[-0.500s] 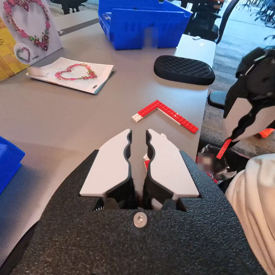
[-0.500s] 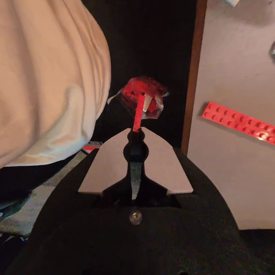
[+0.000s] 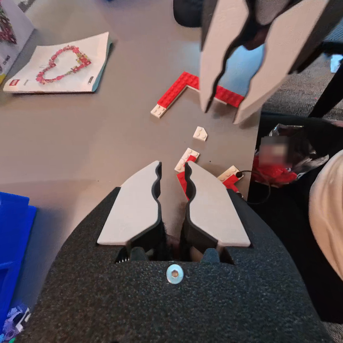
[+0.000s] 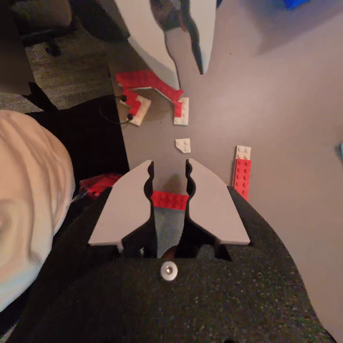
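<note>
A red angle piece (image 3: 178, 87) of two long plates with a white end plate lies on the grey table (image 3: 74, 148). My right gripper (image 3: 221, 115) is open, points down and straddles one arm of it, which shows between its fingers in the right wrist view (image 4: 169, 201); I cannot tell whether they touch. The right gripper (image 4: 169, 162) holds nothing. My left gripper (image 3: 173, 163) is open and empty, its tips over a curved red-and-white assembly (image 3: 187, 157). A small white wedge plate (image 3: 200, 133) lies between the two grippers.
An instruction booklet (image 3: 55, 63) lies at the far left. A blue bin (image 3: 13, 222) stands at the near left. A clear bag of red bricks (image 3: 272, 172) sits below the table's right edge, beside a person's cream sleeve (image 3: 326, 213). My hands' fingertips stand some 8 centimetres from each other. The red angle piece (image 3: 178, 87) sits 6 centimetres or so from the ends of my right fingers.
My right gripper was shut on a thin red plate beside the bag off the table. It is now open over the red angle piece, without that plate. My left gripper has tilted down towards the loose pieces.
</note>
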The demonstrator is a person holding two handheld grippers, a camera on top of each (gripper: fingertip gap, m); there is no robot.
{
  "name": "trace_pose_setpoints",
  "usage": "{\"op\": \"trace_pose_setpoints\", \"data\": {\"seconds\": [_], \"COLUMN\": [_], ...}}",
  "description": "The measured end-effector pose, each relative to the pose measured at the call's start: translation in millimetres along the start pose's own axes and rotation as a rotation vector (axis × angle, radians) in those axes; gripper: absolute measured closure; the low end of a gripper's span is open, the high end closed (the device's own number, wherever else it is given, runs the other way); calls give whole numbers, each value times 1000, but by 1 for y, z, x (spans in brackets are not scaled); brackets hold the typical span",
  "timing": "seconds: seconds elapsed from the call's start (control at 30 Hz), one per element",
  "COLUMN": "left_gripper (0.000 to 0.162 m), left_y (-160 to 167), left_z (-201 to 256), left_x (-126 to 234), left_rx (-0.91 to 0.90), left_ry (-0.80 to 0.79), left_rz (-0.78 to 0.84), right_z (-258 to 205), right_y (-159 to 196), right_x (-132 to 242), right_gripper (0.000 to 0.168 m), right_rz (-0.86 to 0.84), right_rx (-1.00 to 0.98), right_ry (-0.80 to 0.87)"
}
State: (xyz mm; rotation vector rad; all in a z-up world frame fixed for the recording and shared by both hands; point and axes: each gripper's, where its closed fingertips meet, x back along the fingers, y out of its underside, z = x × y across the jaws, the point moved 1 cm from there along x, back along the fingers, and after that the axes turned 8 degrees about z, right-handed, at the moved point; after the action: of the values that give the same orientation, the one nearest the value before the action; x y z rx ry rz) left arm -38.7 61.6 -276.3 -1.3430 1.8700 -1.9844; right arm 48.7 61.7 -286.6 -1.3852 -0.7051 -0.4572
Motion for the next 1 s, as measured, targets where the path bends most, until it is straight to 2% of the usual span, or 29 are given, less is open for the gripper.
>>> {"op": "trace_pose_setpoints", "data": {"seconds": [0.13,0.2,0.27,0.33,0.43,0.6,0.77,0.83,0.9,1.0], "left_gripper": [139,139,142,145,145,146,120,122,129,133], "left_y": [4,5,7,7,5,-4,1,8,11,15], "left_z": [8,10,11,12,8,4,4,8,12,11], "left_x": [2,2,2,2,3,8,14,16,13,6], "left_rx": [-18,-24,-18,-13,14,41,30,31,43,67], "left_ry": [50,63,73,86,69,55,48,63,76,47], "left_rz": [-26,-29,-34,-33,-19,46,-17,-72,-101,-147], "right_z": [17,15,10,-5,-51,-91,-93,-91,-85,-50], "right_y": [-1,-5,-3,-1,-4,37,56,48,23,-17], "right_x": [-23,-29,-26,-17,3,9,4,9,18,18], "right_gripper": [137,152,152,153,153,152,135,136,138,140], "right_rz": [-18,-11,-28,-29,61,-57,-99,-64,41,167], "right_rx": [-19,-23,1,33,56,73,34,50,93,129], "right_ry": [20,-8,-31,-93,-261,-280,-230,-229,-218,-101]}}
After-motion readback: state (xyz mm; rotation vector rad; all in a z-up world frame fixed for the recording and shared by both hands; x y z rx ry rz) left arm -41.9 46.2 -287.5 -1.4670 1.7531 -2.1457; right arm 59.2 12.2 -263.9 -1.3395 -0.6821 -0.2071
